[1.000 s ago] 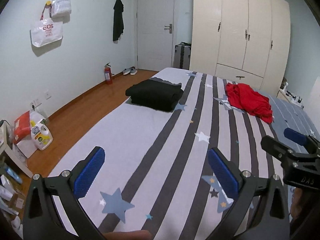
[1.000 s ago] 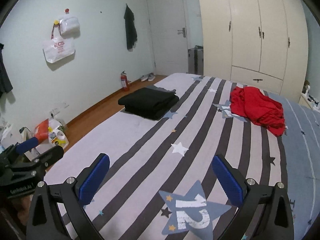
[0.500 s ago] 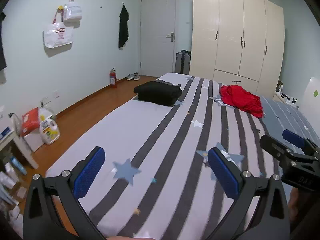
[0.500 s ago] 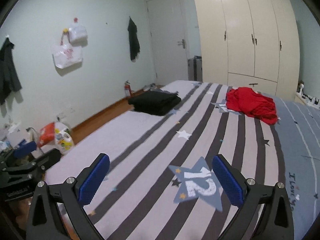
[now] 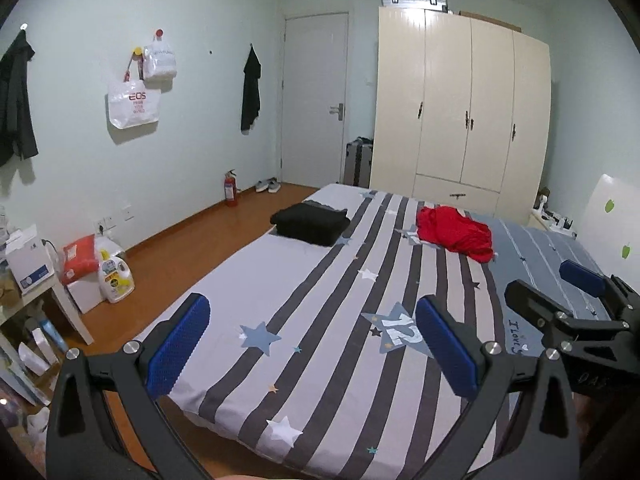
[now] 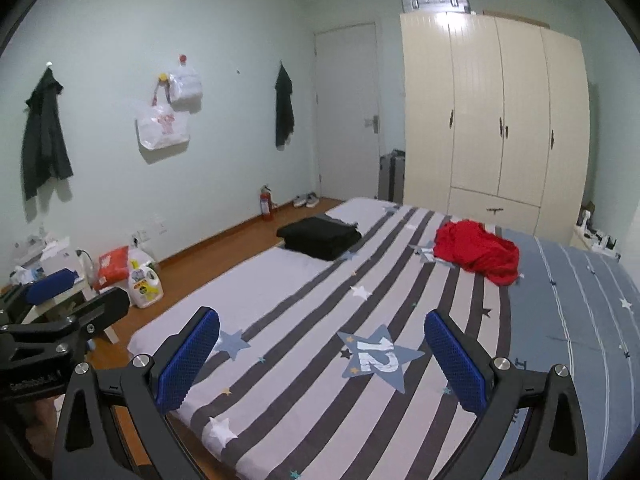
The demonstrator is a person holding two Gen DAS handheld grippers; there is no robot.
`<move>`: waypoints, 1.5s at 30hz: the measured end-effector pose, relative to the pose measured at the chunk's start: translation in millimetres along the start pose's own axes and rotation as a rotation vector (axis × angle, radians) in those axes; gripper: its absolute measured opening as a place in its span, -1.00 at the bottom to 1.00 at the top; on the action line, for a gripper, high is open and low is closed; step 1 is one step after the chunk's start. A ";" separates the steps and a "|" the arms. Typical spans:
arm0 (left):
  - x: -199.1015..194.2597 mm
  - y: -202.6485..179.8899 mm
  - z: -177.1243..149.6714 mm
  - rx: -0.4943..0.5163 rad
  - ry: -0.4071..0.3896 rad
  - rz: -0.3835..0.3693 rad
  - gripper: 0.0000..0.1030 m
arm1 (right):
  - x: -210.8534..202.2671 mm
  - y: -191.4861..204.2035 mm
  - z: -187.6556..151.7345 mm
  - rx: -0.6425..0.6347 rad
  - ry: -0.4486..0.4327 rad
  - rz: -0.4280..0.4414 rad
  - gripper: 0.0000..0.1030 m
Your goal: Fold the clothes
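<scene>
A folded black garment lies on the far left part of the striped bed. A crumpled red garment lies far right of it on the same bed. My left gripper is open and empty above the near end of the bed, far from both garments. My right gripper is open and empty too, beside the left one. Each gripper shows at the edge of the other's view: the right gripper and the left gripper.
A cream wardrobe stands behind the bed, with a door and a suitcase to its left. On the wooden floor to the left are a detergent bottle, a fire extinguisher and a small white table. Bags hang on the wall.
Both grippers have pulled back and up from the bed. The garments now look smaller and farther away, and the bed's near edge and more floor have come into view. Both stayed open.
</scene>
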State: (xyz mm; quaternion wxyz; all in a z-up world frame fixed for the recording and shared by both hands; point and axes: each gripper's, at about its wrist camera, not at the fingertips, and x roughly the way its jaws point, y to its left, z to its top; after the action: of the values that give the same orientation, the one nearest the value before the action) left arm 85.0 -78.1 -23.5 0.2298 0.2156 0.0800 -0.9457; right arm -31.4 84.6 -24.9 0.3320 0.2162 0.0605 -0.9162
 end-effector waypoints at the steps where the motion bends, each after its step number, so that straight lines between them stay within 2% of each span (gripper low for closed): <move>1: -4.1 -0.3 0.4 -0.001 -0.002 -0.001 0.98 | -4.6 -0.8 1.0 0.001 -0.004 0.001 0.97; 9: -12.3 -6.7 -1.1 0.000 -0.009 0.011 0.98 | -16.5 -0.9 2.2 0.005 -0.008 0.003 0.97; 25: 4.4 -6.2 -7.6 -0.011 0.008 0.033 0.98 | -2.7 -3.1 -4.2 0.004 0.009 0.008 0.97; 45: 2.4 -11.8 -6.6 0.005 -0.003 0.026 0.98 | -3.0 -5.6 -1.8 0.015 0.006 0.013 0.97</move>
State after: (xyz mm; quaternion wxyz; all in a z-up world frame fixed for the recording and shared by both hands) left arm 80.0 -67.1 -29.9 0.2418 0.2157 0.0744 -0.9431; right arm -32.3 91.1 -25.4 0.3361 0.2216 0.0532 -0.9138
